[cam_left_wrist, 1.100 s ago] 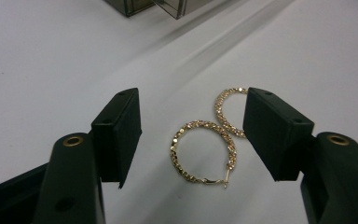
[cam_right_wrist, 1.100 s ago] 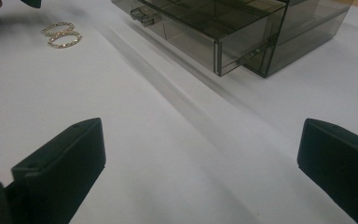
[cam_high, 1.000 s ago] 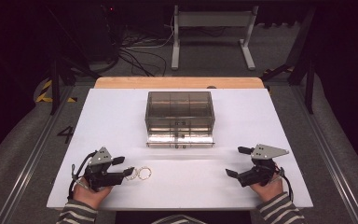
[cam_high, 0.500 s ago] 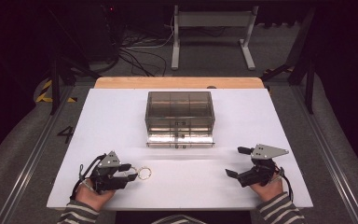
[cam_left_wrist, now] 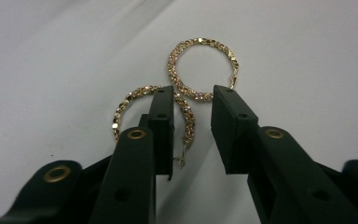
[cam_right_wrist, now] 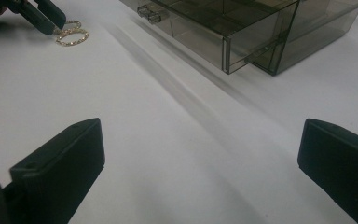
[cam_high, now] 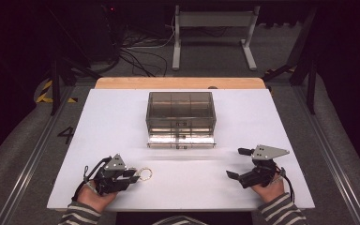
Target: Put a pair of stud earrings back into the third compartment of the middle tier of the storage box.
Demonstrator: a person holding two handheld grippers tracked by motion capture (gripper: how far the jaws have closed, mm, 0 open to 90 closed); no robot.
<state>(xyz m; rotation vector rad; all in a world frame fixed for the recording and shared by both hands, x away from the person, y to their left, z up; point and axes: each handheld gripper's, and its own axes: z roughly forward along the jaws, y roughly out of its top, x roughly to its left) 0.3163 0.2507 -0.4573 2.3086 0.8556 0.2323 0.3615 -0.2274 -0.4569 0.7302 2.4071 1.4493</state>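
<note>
Gold hoop earrings (cam_high: 145, 174) lie on the white bench (cam_high: 122, 117), just beyond the left tool (cam_high: 133, 176), near the "4" on the floor. Left gripper view: jaws, just narrowing, straddle the near hoop (cam_left_wrist: 140, 100), not yet pinching. Right gripper view: the right tool (cam_right_wrist: 200, 168) gapes wide, empty, well apart.

A lab: white table (cam_high: 122, 122), floor cables (cam_high: 136, 51).

Two gold hoop earrings (cam_left_wrist: 186, 88) (overlapping) between narrowing black jaws, white table (cam_left_wrist: 307, 56).
</note>
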